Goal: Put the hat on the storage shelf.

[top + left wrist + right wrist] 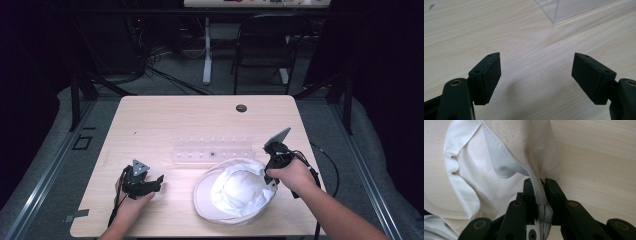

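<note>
I'm working on a pale wooden table (165, 117), and the biggest thing on it is a cream hat (232, 192) lying upside down near my edge, on the right half, its white lining facing up. Behind it, toward the middle of the table, sits a clear plastic rack (210, 149), close to the brim but, as far as I can tell, not touching it.

My right gripper (540, 192) is at the hat's right rim, its jaws pressed together on a fold of the brim fabric, which runs down between the pads. My left gripper (159, 179) rests on the bare wood well to the left of the hat, jaws spread wide with nothing between them.

What worries me: the pinch holds only a thin edge of cloth, so a quick lift could let it slide out. The hat is floppy too; raised from one side, it may sag, fold over, or drag into the rack. With my left jaws so far off, I can't steady it.
</note>
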